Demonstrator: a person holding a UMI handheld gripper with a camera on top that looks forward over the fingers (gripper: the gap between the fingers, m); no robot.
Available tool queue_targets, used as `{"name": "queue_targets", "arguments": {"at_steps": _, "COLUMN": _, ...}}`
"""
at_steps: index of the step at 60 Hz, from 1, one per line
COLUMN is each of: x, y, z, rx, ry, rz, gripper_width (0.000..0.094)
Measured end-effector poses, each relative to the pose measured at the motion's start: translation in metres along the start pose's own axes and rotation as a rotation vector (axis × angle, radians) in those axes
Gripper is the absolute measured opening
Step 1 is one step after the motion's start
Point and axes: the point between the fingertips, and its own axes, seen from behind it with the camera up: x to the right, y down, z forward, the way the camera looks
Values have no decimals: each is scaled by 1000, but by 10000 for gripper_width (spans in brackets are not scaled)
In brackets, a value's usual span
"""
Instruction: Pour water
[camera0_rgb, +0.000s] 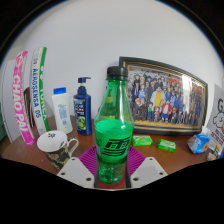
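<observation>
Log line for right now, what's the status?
hand-held gripper: shut on green bottle | bottle: upright, cap on | mug: on table beside it | pour: not begun

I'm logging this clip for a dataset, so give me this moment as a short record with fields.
held: green bottle, upright, cap on
claw: claw shut on the bottle's lower body
cup: patterned mug, beside the bottle, on the table
behind: pump bottle, small clear bottle, framed photo
pouring: not begun
</observation>
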Motion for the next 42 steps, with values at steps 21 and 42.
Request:
{"name": "queue_targets", "arguments": {"at_steps": 21, "x": 7, "y": 20, "z": -6, "rx": -96, "ry": 53, "rz": -22, "gripper_width": 743}}
{"name": "queue_targets", "arguments": {"at_steps": 42, "x": 0, "y": 13, "z": -81, "rx": -264, "ry": 147, "rz": -31, "gripper_width": 851}}
